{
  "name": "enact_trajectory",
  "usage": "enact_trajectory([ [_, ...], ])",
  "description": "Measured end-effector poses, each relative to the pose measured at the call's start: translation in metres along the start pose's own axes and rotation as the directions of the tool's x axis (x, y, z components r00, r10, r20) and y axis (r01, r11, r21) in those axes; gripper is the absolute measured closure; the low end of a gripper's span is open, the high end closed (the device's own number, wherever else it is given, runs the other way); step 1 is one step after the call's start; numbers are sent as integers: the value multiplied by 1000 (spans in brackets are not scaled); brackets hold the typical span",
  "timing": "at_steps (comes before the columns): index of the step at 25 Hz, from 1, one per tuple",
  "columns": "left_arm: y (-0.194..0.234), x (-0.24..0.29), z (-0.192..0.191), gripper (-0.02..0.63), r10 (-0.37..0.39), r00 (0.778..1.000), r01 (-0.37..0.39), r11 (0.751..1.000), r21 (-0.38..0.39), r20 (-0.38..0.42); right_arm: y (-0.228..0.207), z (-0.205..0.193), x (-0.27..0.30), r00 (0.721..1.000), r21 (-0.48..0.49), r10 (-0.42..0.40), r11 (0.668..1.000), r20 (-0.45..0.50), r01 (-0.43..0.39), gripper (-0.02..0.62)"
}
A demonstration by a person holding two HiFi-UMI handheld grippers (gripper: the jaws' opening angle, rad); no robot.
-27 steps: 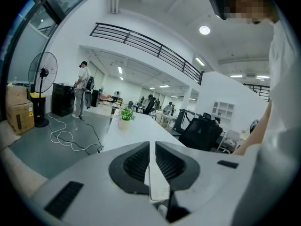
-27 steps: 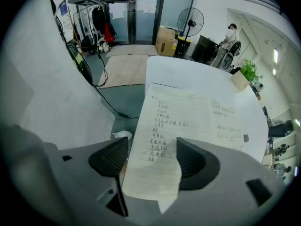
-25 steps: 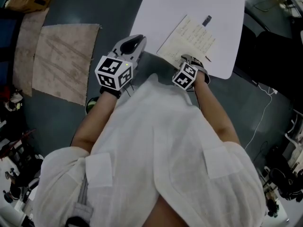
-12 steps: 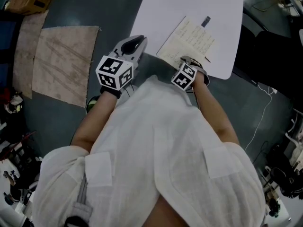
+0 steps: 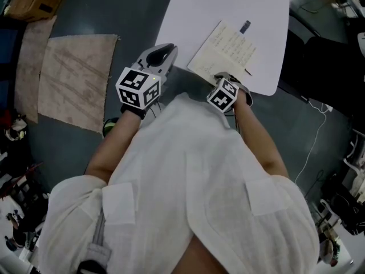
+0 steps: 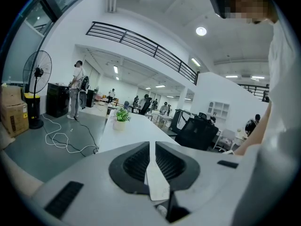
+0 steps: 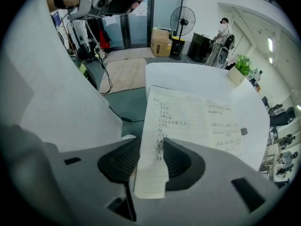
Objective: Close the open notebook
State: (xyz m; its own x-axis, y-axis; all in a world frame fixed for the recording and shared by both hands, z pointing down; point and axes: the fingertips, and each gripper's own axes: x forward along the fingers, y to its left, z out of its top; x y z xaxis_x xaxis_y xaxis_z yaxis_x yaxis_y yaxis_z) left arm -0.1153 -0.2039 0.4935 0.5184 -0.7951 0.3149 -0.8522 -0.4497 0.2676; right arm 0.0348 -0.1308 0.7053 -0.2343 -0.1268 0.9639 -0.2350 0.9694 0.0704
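- Table [image 5: 228, 4]: white, with a rounded near corner; bare beyond and to the left of the notebook, which leaves wide room there.
- Notebook [image 5: 228, 50]: open and flat on the table, set askew; we see handwritten lines on both pages; its near corner lies close to the table's near edge; a small dark tab [image 5: 245, 26] sits at its far edge.
- Right gripper [image 5: 219, 76]: pointing steeply down at the notebook's near corner; in its own view the jaws of the right gripper [image 7: 157, 142] are closing with a strip of the near page between them, the strip curling up toward the camera; not yet clenched on it.
- Left gripper [image 5: 164, 51]: held off the table, just beside its near-left edge, above the floor; in its own view the left gripper [image 6: 151, 147] has its jaws drawn together, only a thin slit left; grasping nothing.
- Rug [image 5: 77, 76]: on the floor, well to the left of the table.
- Cable [image 5: 313, 141]: on the floor to the right, clear of the table.
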Motion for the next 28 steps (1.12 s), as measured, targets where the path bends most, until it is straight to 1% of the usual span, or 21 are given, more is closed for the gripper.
enact_trajectory([
  [5,-3,2,0,572,-18,1000,18,1000,3,0,3,7,-18,999,15,3,1000,41,-4,489],
  [11,-9,0,3,572,-32,999,31,999,13,3,-3,12,-46,994,51,-36,998,106,31,531],
  [21,-15,8,10,572,-56,998,56,998,29,4,-36,19,-89,970,67,-159,987,185,149,566],
  [28,-12,14,15,572,-50,999,50,998,30,5,-69,21,-110,939,84,-255,967,231,242,578],
])
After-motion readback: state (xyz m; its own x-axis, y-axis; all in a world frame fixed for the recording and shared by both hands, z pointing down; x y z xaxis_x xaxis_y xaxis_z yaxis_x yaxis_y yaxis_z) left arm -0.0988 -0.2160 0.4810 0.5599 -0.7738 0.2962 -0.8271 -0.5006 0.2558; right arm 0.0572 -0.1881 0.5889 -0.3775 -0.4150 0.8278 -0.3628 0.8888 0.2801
